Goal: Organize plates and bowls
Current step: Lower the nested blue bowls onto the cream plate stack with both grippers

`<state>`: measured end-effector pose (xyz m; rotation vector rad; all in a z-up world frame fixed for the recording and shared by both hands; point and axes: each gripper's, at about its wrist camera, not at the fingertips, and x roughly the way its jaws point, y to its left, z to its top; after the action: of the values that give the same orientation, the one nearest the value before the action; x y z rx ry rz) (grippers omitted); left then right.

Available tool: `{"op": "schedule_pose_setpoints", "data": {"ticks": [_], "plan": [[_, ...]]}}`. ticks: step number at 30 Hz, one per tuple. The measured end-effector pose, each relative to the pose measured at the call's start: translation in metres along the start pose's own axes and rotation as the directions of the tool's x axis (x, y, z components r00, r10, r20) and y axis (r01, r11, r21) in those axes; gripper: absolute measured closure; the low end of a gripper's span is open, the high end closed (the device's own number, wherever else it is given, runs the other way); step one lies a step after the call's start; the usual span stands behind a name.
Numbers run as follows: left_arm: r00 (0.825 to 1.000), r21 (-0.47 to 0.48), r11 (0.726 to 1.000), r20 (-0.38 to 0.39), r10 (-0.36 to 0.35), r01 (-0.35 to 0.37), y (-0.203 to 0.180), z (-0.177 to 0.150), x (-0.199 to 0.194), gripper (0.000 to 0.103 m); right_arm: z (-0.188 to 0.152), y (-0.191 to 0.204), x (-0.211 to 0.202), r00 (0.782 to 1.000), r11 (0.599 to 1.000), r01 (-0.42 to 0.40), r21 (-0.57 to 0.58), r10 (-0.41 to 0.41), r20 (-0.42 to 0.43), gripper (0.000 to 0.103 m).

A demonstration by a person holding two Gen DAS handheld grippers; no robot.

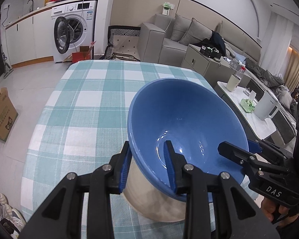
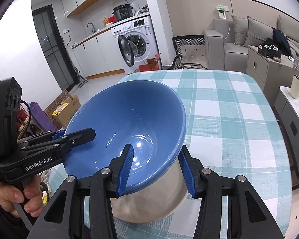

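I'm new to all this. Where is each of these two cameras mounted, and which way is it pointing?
Left wrist view: sits on the left gripper, looking along its fingers over the blue bowl and checked table toward the washing machine; the right gripper enters from the right.
Right wrist view: sits on the right gripper, facing the same way over the bowl; the left gripper and the person's left hand show on its left.
Shared: bowl, table, washing machine, sofa, each other's gripper.

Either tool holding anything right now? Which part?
Both tools straddle the blue bowl's rim wall on opposite sides, one finger inside, one outside: left tool, right tool. Whether the pads press the rim cannot be told.
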<state>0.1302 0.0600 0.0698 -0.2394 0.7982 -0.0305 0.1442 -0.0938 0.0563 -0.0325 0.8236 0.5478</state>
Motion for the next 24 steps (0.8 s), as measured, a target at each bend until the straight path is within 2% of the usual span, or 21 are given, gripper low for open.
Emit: {"op": "schedule_pose_setpoints", "data": {"ticks": [24], "plan": [[0.998, -0.004, 1.000, -0.057, 0.010, -0.010, 0.003, -0.017, 0.028, 0.072, -0.013, -0.005, 0.023, 0.998, 1.000, 0.015, -0.010, -0.016, -0.059, 0.055]]}}
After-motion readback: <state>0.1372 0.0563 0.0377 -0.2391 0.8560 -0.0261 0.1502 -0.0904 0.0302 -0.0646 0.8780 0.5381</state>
